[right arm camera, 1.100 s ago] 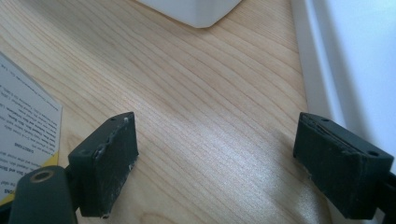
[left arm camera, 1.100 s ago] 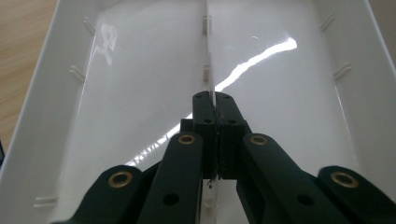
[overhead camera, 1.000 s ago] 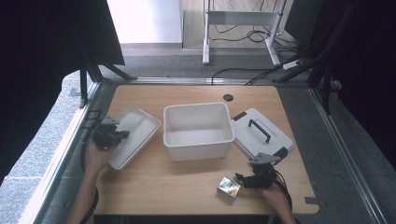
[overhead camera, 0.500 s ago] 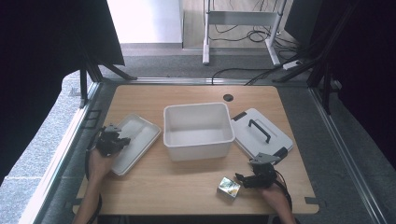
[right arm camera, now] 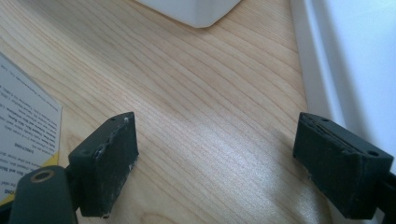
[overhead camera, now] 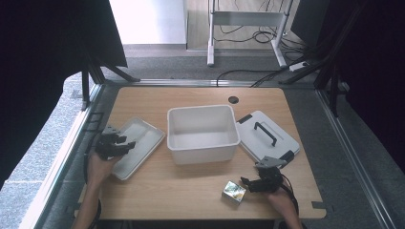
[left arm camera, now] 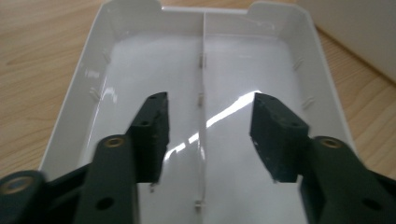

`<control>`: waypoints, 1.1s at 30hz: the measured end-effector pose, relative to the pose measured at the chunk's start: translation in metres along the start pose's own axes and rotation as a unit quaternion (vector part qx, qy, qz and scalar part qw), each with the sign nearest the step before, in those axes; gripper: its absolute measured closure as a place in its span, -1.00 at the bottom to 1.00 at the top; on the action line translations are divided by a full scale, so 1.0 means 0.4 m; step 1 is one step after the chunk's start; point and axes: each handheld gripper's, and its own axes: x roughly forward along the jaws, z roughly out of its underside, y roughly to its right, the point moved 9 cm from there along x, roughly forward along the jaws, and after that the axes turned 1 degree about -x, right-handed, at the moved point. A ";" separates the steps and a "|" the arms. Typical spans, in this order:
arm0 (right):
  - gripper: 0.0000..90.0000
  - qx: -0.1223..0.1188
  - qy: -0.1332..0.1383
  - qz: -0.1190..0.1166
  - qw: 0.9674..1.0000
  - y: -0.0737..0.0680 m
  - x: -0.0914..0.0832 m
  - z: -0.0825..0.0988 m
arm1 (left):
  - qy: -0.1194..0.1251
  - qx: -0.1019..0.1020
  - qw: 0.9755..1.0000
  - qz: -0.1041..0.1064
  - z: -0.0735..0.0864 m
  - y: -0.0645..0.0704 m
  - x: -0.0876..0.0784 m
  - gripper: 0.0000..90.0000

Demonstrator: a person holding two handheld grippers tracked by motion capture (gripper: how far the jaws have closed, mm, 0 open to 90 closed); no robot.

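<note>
A shallow white tray (overhead camera: 138, 143) with a thin middle divider (left arm camera: 202, 84) lies flat on the table's left side. My left gripper (overhead camera: 128, 144) hovers over the tray's near end. Its jaws have just been opening and stand apart on either side of the divider, with nothing pressed between them (left arm camera: 208, 105). My right gripper (overhead camera: 244, 182) rests low at the front right, open over bare wood (right arm camera: 215, 135). A small shiny box (overhead camera: 234, 192) sits just beyond its tips, and the box's printed label (right arm camera: 23, 135) lies beside the left jaw.
A deep white bin (overhead camera: 203, 131) stands in the middle of the wooden table (overhead camera: 191, 95). Its lid (overhead camera: 267, 136), with a black handle, lies flat to the right, and the lid's edge (right arm camera: 345, 60) runs close to my right jaw. A bin corner (right arm camera: 196, 9) lies ahead.
The tray was raised and tilted in my left gripper; it has come down flat on the table and the left jaws have opened off it. The right gripper has not moved.
</note>
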 end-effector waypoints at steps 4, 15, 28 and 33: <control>-0.69 0.000 0.000 0.000 1.000 0.000 0.000 0.000 | 0.010 0.003 1.000 0.011 -0.009 0.046 -0.022 -0.63; -0.69 0.000 0.000 0.003 1.000 0.001 0.000 0.000 | 0.023 0.060 0.996 0.060 -0.007 0.237 -0.060 -1.00; -0.70 0.001 -0.001 0.003 1.000 0.001 0.000 0.001 | 0.004 0.103 0.991 0.090 0.079 0.388 0.025 -1.00; -0.70 0.001 0.000 0.002 1.000 0.000 0.000 0.000 | -0.030 0.128 0.988 0.079 0.116 0.407 0.067 -1.00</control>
